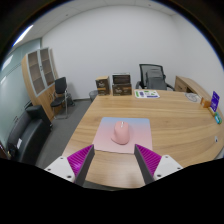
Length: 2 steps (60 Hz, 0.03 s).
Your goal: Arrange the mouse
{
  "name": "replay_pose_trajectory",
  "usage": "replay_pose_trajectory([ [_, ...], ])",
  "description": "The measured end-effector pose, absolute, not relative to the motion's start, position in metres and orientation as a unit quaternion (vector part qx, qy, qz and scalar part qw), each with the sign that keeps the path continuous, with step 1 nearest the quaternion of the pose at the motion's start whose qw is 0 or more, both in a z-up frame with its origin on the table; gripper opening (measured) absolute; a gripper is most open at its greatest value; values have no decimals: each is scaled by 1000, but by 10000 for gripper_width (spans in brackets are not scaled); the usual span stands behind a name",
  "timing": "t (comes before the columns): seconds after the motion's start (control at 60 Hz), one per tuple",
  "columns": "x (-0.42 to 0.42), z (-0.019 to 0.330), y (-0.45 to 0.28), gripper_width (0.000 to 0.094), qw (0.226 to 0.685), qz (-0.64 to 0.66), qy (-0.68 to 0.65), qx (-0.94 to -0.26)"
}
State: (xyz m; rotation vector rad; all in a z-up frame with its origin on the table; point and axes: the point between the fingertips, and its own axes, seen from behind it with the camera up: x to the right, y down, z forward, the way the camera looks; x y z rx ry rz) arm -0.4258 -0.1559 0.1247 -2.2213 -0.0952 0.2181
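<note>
Office room seen from a camera riding on a hand-held two-finger gripper (112, 158). Its fingers, each with a purple pad (80, 158) on the inner face, stand wide apart and hold nothing.

Just ahead of the fingers, centred between their lines, a small pale pink rounded computer mouse (121, 133) rests on a light lavender rectangular mouse mat (108, 138). The mouse sits toward the far half of the mat, clear of both fingers. The mat lies flat on a large light wooden worktop (175, 120).

Farther back on the worktop lies a flat pale sheet or booklet (147, 94), and near the worktop's right end stand a purple upright item (214, 99) and a small teal object (217, 116); their details are too small to tell.

Beyond the worktop a black mesh office chair (152, 75) faces it, with two brown cardboard boxes (113, 85) beside it. A tall wooden cabinet with glass doors (41, 78) stands on the left wall, a dark chair (62, 96) next to it.
</note>
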Motion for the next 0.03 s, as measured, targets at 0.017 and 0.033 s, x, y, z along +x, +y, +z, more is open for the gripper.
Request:
replay_pose_trajectory([
  [0.017, -424, 128, -165, 834, 441, 91, -39, -892],
  [0.033, -423, 131, -174, 834, 443, 94, -39, -891],
])
